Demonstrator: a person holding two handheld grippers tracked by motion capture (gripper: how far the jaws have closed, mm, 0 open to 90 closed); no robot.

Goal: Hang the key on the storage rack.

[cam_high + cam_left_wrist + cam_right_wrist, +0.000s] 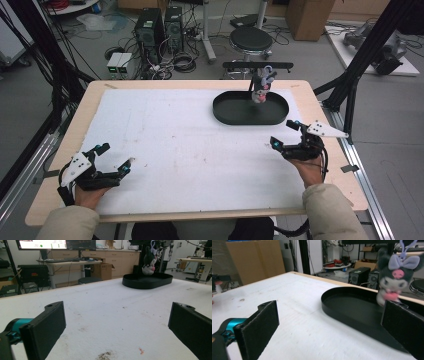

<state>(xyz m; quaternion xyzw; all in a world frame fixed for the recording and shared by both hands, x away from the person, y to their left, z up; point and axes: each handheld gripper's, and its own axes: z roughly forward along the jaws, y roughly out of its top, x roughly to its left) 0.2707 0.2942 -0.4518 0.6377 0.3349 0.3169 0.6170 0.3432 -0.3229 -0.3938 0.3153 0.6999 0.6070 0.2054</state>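
A small grey and white plush toy [262, 85] with a purple bow hangs by a purple loop over the far part of a black oval tray [235, 117] at the table's back right. My right gripper [283, 133] stands open just in front of the tray's right end, nothing between its jaws. In the right gripper view the plush toy [395, 277] and the tray [352, 310] are close ahead of the right gripper [329, 320]. My left gripper [115, 156] rests open near the front left corner, empty. In the left gripper view, beyond the left gripper [116, 322], stand the far tray [147, 281] and plush toy [149, 263].
A white cloth [175, 145] covers most of the wooden table [320, 105]. A black crossbar [257, 64] stands behind the tray. Black frame poles [360, 60] rise at the right edge. A stool [251, 40] and computer towers [150, 30] sit on the floor beyond.
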